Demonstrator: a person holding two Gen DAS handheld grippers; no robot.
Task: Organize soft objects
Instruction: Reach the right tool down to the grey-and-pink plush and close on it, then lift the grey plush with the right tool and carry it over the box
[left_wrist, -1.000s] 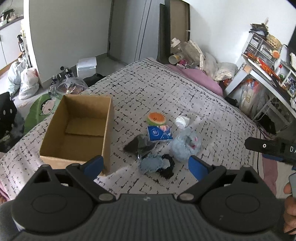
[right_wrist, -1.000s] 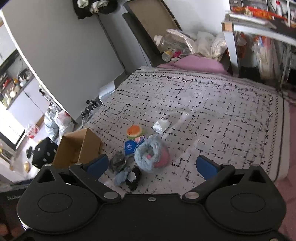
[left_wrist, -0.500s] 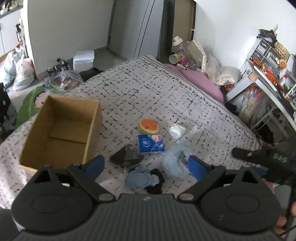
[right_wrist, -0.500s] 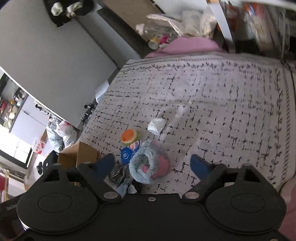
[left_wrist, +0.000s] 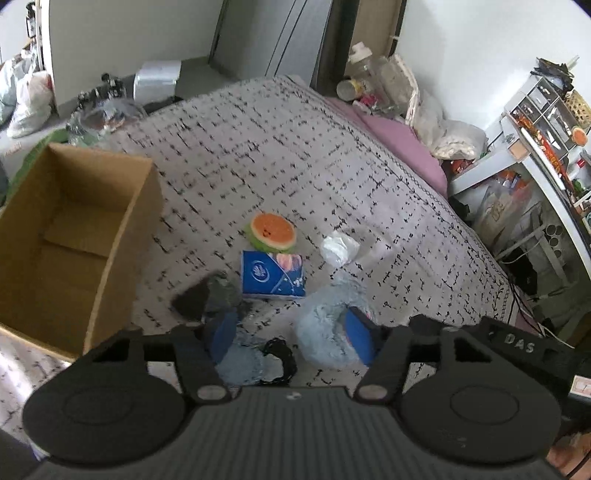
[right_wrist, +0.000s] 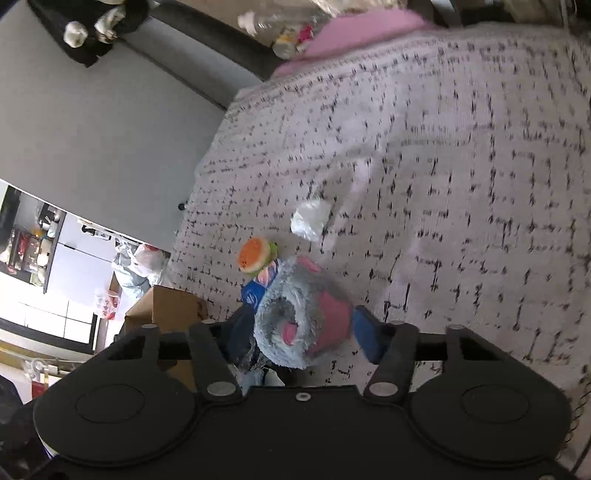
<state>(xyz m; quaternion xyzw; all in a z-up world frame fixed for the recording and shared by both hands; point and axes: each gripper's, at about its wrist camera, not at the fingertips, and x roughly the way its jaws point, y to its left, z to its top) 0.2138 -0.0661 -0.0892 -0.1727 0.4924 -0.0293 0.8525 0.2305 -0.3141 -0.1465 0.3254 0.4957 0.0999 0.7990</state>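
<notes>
Left gripper (left_wrist: 291, 332): blue pads apart, low over the bed, clamping nothing. Between them: one pale blue cloth (left_wrist: 245, 363) with one black scrunchie-like ring (left_wrist: 280, 354) touching it, and the left part of one fluffy grey-blue plush (left_wrist: 325, 328). Plush rests against the inner face of the right pad; left pad sits beside one dark grey crumpled cloth (left_wrist: 207, 299).

Right gripper (right_wrist: 301, 338): pads apart, straddling the same plush (right_wrist: 295, 321), pink patches facing the camera. Right pad just beside the plush, left pad partly hidden behind it; contact not resolvable, no squeeze visible.

Container: one open cardboard box (left_wrist: 122, 236) on the bed, left of the cluster, well apart from both grippers. Inside: only its own folded bottom flaps visible; near corner hidden by the left gripper body.

Beyond the pads, on the patterned bedspread (left_wrist: 295, 147):
- one blue tissue pack (left_wrist: 273, 275), flat, just past the dark cloth and plush
- one watermelon-slice plush (left_wrist: 273, 232), touching the pack's far edge
- one white crumpled wad (left_wrist: 338, 249), to the right of the watermelon, apart from it

Seven loose soft items in total, all on the bedspread, none in the box.
</notes>
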